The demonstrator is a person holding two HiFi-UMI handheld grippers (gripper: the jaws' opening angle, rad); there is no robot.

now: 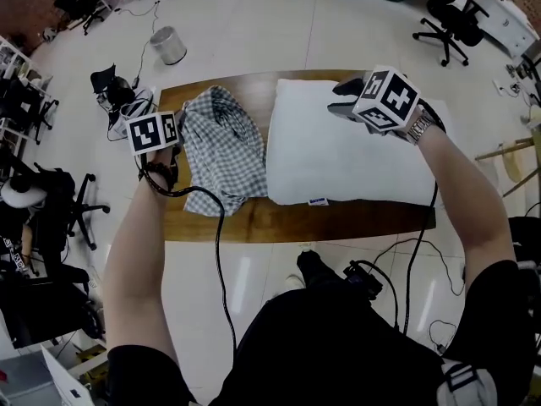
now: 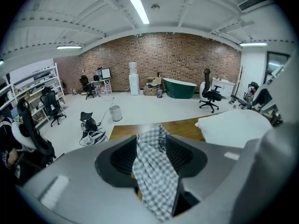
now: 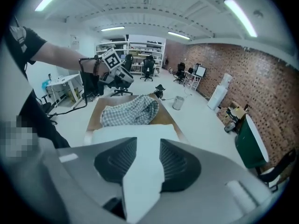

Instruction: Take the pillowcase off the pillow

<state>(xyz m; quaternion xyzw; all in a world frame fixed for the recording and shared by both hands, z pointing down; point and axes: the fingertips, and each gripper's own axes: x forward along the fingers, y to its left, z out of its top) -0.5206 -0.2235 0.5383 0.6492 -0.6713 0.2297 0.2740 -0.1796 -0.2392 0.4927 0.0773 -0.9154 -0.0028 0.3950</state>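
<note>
The grey-and-white checked pillowcase (image 1: 221, 146) lies crumpled on the left half of the wooden table (image 1: 296, 220). The bare white pillow (image 1: 355, 150) lies flat on the right half, beside it. My left gripper (image 1: 155, 132) hangs above the table's left edge, just left of the pillowcase. Its jaws stand apart, and the checked pillowcase (image 2: 154, 171) shows through the gap of the left gripper (image 2: 152, 155). My right gripper (image 1: 347, 98) hovers over the pillow's far right part. The right gripper (image 3: 145, 160) is open too, with the white pillow (image 3: 135, 134) beyond its pads.
A metal bin (image 1: 168, 45) and dark bags (image 1: 118, 91) stand on the floor off the table's far left. Office chairs (image 1: 444, 11) are at the far right. Cables trail from both grippers across the table's near edge. A green bathtub (image 2: 180, 87) stands by the brick wall.
</note>
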